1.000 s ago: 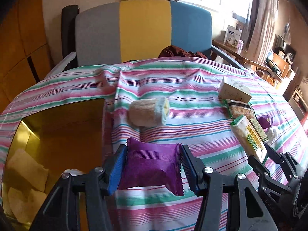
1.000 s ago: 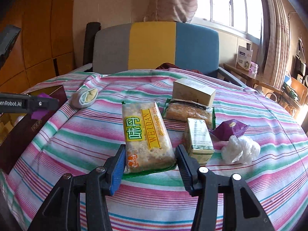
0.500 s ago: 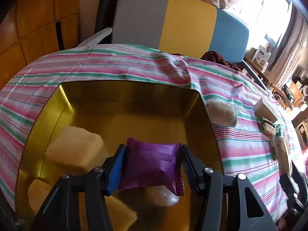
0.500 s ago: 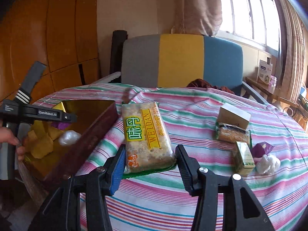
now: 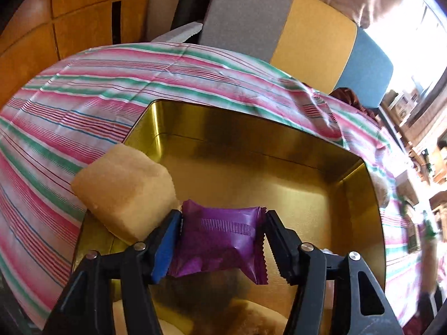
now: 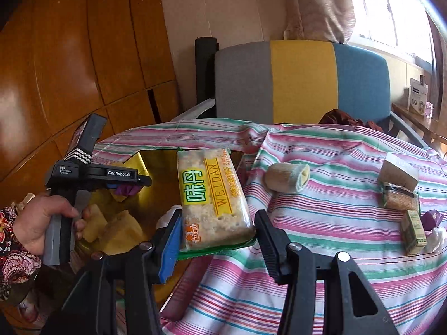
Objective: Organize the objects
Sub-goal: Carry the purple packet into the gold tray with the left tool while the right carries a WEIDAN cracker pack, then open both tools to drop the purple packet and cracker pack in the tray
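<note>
My left gripper [image 5: 223, 213] hangs over the open golden tin [image 5: 251, 150] with a purple snack packet [image 5: 220, 240] between its jaws. The jaws are opening, but both pads still touch the packet's ends and it has not dropped. A pale yellow cake block [image 5: 123, 189] leans on the tin's left rim beside the blue pad. My right gripper [image 6: 218, 215] is shut on a clear biscuit pack [image 6: 212, 189] with a yellow and green label. It holds the pack in the air over the tin's [image 6: 156, 164] right edge. The left gripper [image 6: 125, 187] shows there in a person's hand [image 6: 42, 217].
Several yellow cakes [image 6: 120, 229] lie in the tin. On the striped cloth to the right are a beige roll [image 6: 287, 177], a small carton [image 6: 399, 171], a cereal bar [image 6: 399, 199], a green box [image 6: 413, 231] and another purple packet [image 6: 431, 217]. A grey, yellow and blue chair [image 6: 301, 81] stands behind.
My left gripper carried the purple packet from above the cloth to above the tin, and its jaws have widened slightly. My right gripper lifted the biscuit pack and swung left towards the tin.
</note>
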`<state>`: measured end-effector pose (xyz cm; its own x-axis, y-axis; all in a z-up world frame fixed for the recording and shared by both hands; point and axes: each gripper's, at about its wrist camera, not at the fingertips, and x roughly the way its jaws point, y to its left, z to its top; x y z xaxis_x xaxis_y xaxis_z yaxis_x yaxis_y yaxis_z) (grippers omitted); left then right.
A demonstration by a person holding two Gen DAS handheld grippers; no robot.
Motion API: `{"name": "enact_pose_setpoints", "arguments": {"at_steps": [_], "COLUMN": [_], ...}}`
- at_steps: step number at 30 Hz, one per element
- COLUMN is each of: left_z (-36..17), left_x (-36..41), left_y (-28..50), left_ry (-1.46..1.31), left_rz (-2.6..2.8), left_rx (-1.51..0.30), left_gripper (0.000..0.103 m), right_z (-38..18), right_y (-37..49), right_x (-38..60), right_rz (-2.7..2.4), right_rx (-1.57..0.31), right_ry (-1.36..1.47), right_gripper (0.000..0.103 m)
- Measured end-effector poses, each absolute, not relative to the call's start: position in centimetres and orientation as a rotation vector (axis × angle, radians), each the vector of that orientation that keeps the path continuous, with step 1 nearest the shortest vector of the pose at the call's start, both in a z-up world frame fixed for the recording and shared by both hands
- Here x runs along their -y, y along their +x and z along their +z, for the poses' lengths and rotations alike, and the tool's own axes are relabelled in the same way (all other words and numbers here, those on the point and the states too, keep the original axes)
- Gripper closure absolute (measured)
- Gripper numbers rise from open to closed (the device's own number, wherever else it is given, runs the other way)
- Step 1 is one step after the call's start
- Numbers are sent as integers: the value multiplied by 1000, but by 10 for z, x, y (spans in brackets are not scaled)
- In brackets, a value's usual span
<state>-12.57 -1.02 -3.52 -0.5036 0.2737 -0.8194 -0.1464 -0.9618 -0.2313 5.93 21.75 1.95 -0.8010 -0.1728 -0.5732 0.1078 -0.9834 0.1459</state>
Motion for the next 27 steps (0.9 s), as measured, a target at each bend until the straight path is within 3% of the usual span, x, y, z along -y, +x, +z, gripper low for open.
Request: {"name": "enact_pose_setpoints", "arguments": {"at_steps": [6,13,27], "left_z": [-23,4,-1], "left_x": [13,28,65], "left_y": [-104,-70,-22], "left_ry": [-1311,-1156,-1175], "left_rz": [2524,2593,2790], "left_rx": [297,423,274], "left_gripper": [14,6,4], "right_z": [14,3,-7], "right_y": [41,22,-40], "right_x": [-191,-172,-128], "right_rz": [-2765,-2702,-2646], "right_rx": [160,177,122], "right_ry": [1021,1128,1268], "right_gripper": [52,52,52]}}
